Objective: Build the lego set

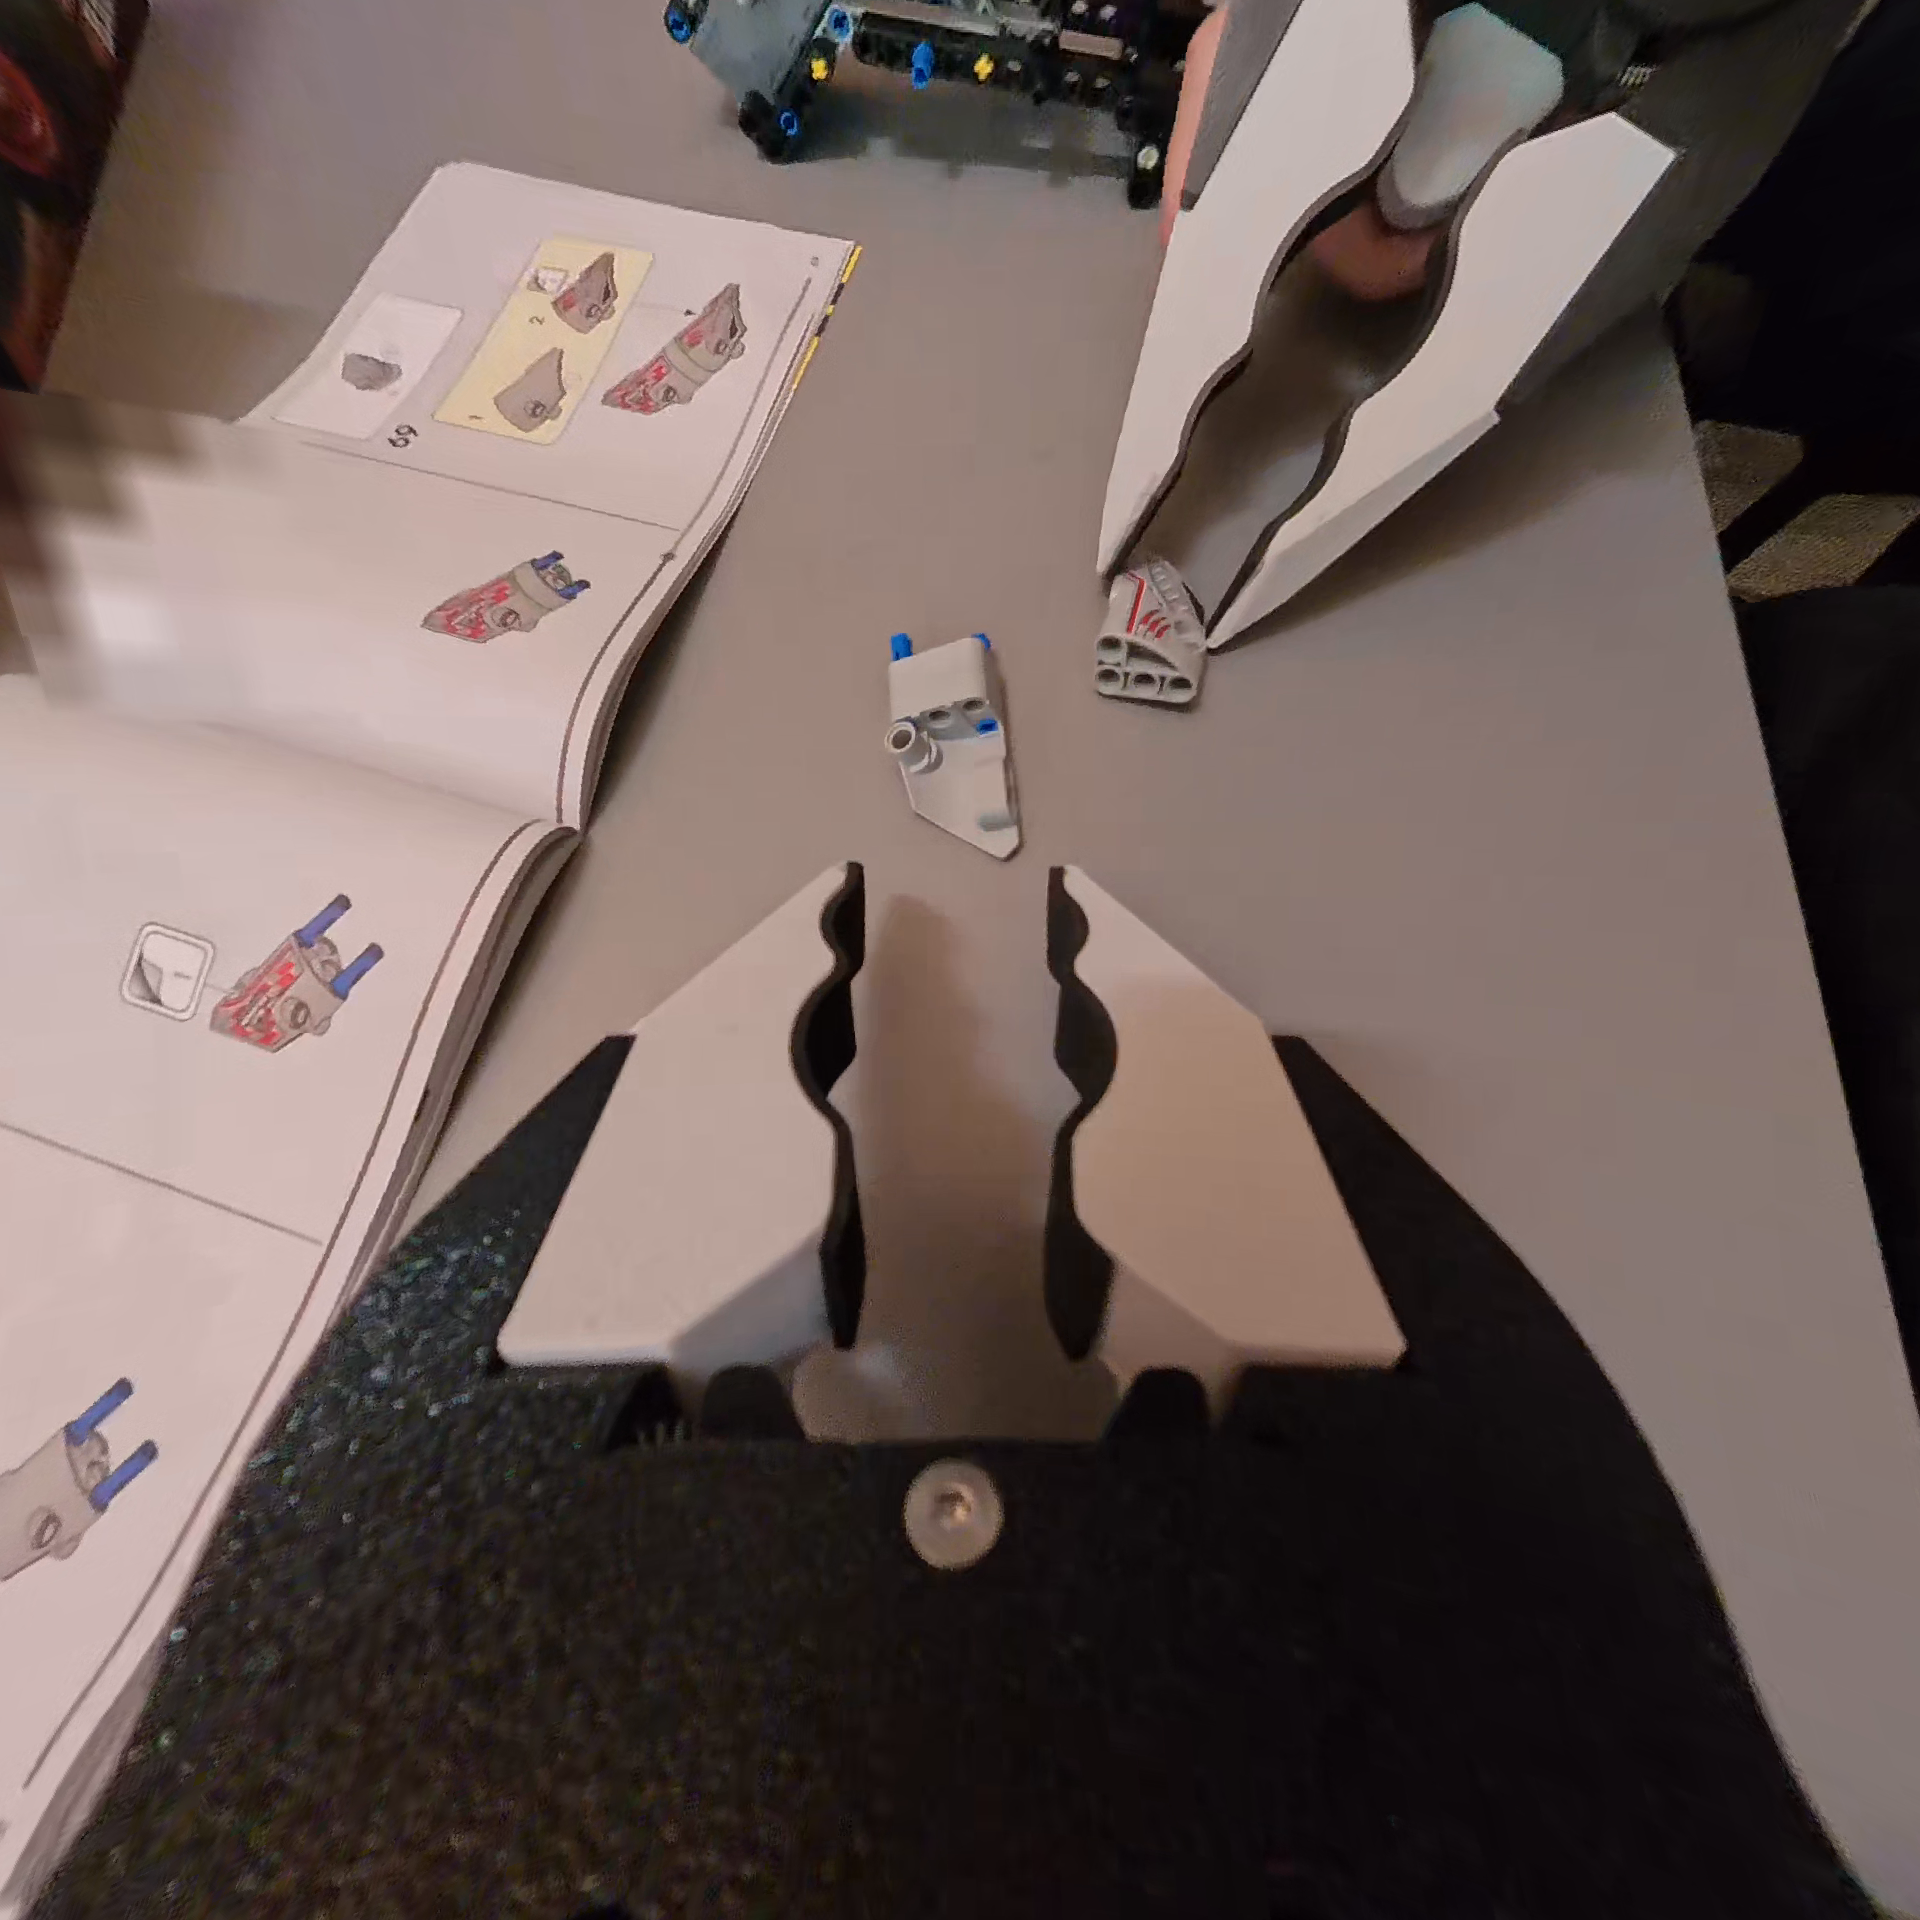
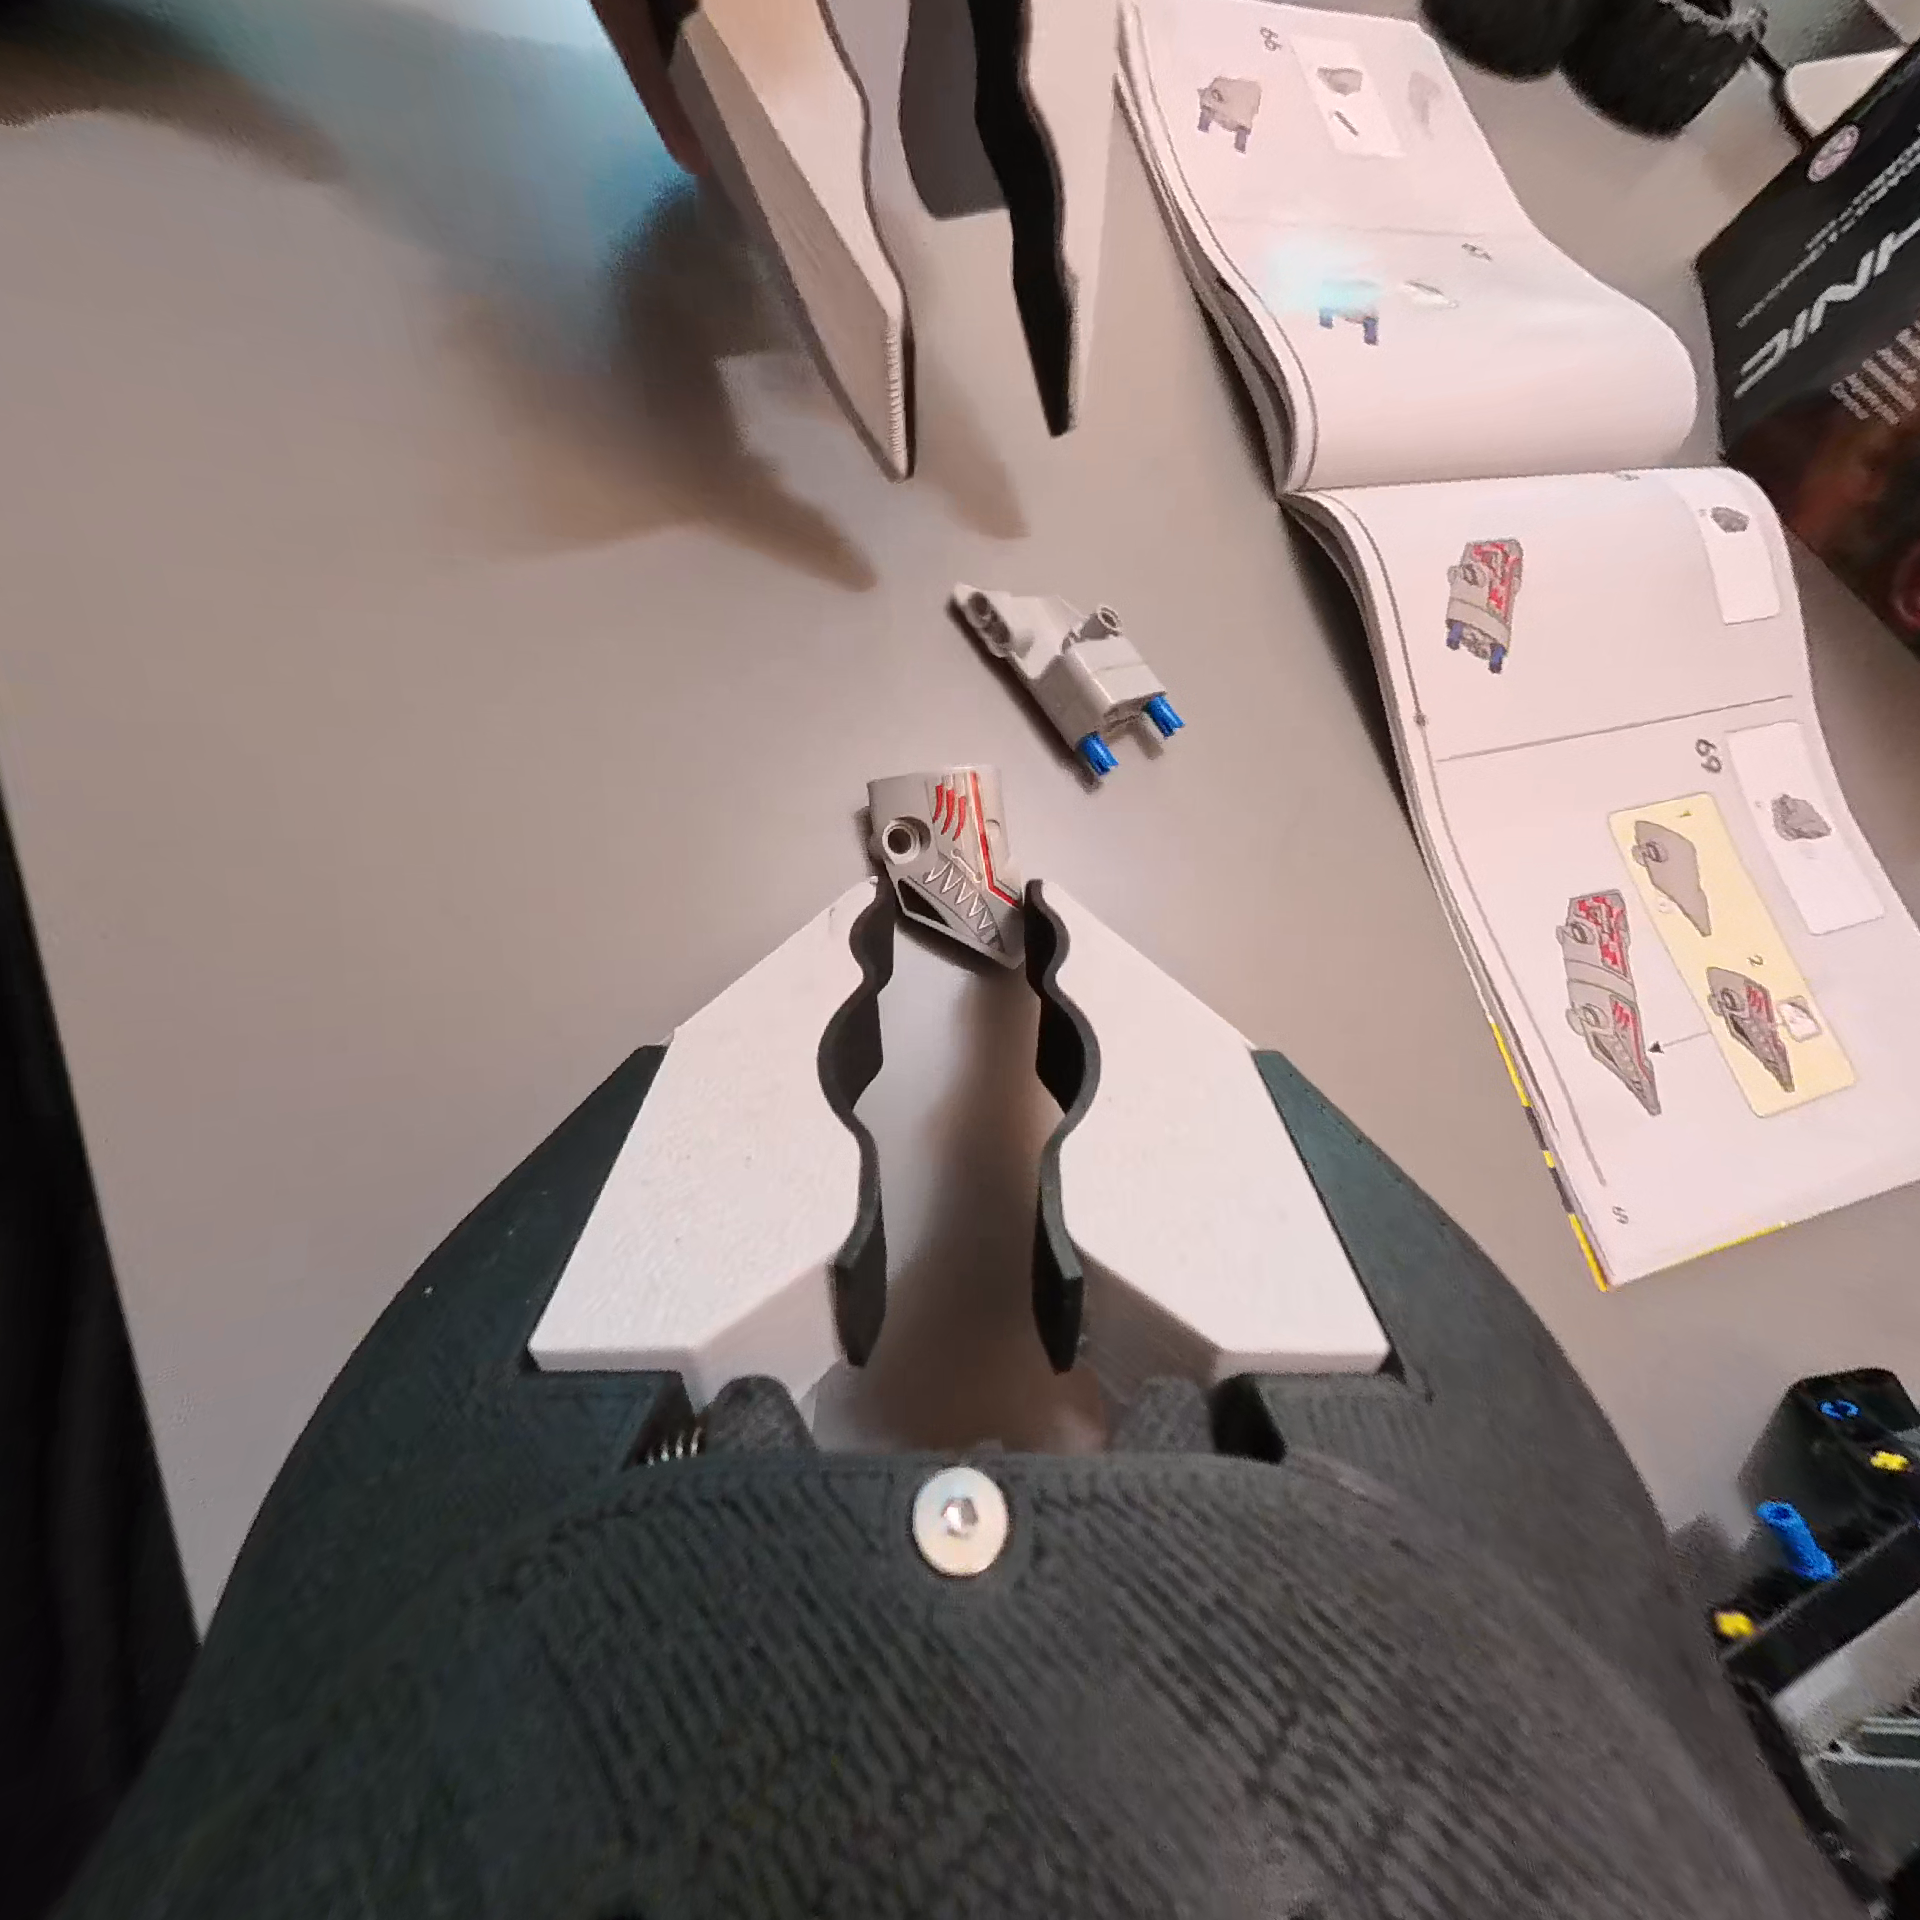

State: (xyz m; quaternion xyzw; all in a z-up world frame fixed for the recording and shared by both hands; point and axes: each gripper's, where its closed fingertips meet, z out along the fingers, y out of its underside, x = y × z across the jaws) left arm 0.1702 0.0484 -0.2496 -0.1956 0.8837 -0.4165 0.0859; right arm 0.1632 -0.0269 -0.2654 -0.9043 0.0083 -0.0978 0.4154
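A grey lego sub-assembly with blue pins (image 1: 951,743) (image 2: 1070,665) lies on the grey table, just ahead of my left gripper (image 1: 954,883). The left gripper is open and empty, and it also shows at the top of the right wrist view (image 2: 971,436). A grey panel with red and silver decoration (image 2: 940,857) (image 1: 1151,644) lies on the table to the right of the sub-assembly. My right gripper (image 2: 954,894) (image 1: 1169,603) is open, with the panel's narrow end between its fingertips. I cannot tell whether the pads touch it.
An open instruction booklet (image 1: 416,675) (image 2: 1558,727) lies left of the left gripper. A partly built black model (image 1: 935,62) (image 2: 1829,1558) stands at the far end of the table. A black box (image 2: 1818,312) sits beyond the booklet. The table edge (image 1: 1714,623) runs close behind the right gripper. The grippers' ends are close to 9 cm from one another. From the right gripper's tips to the partly built black model (image 1: 935,62) is close to 15 cm.
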